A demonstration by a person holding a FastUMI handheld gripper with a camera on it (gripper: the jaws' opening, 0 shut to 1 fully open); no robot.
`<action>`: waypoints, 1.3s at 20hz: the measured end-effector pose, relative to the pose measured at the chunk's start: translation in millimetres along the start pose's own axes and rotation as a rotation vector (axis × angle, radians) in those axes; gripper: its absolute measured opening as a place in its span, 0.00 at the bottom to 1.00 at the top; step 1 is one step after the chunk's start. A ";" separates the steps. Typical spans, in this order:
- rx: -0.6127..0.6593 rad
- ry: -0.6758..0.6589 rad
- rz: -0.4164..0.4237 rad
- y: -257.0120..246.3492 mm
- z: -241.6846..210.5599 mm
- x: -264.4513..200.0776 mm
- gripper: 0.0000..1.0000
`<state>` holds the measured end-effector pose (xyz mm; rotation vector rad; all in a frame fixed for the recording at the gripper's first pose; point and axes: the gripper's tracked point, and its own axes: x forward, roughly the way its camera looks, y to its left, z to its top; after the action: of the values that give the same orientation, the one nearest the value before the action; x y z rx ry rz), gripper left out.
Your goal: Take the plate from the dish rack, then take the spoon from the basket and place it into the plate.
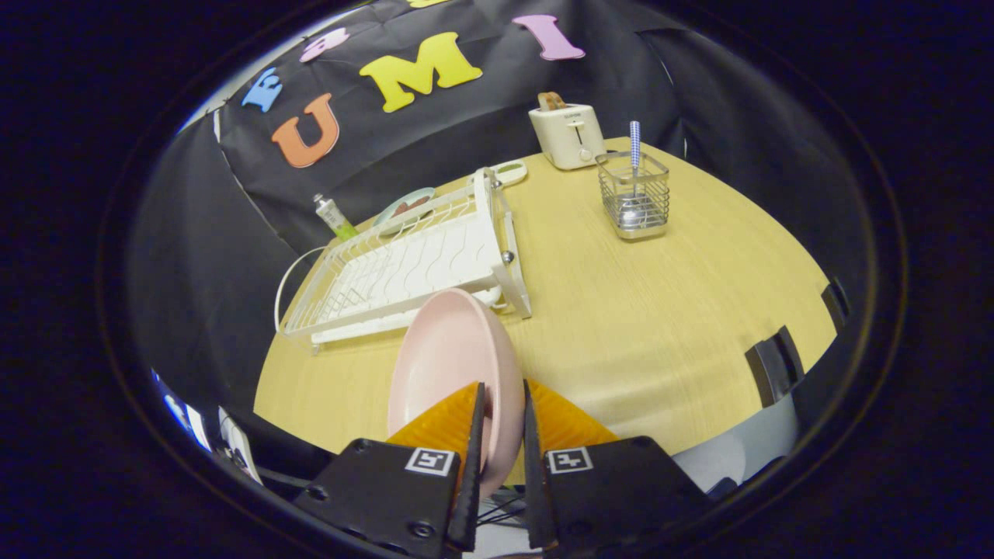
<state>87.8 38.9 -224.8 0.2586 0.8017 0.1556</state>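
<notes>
A pale pink plate (446, 365) stands on edge between my orange fingers (446, 419), its rim pinched by both of them. My gripper (503, 400) is shut on that rim and holds the plate above the wooden table, just in front of the white dish rack (404, 264). Beyond the fingers and to the right stands a wire basket (634, 198). A spoon with a blue-and-white checked handle (634, 147) sticks upright out of it, its bowl down inside the basket.
A cream toaster (568, 133) stands at the back of the table (644, 310) behind the basket. Behind the rack lie a small green-capped tube (335, 217), a plate with food (404, 207) and a small white device (509, 171). Black clamps (773, 365) grip the table's right edge.
</notes>
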 end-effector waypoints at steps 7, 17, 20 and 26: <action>-0.121 -0.182 -0.113 -38.4 19.7 -0.5 0.89; -0.161 -0.404 -0.100 -69.1 83.9 -32.3 1.00; -0.185 -0.504 -0.106 -85.0 121.9 -38.3 0.99; -0.210 -0.576 -0.181 -135.3 193.7 -14.2 1.00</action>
<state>224.0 -126.8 -124.8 0.0241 0.2299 -0.0091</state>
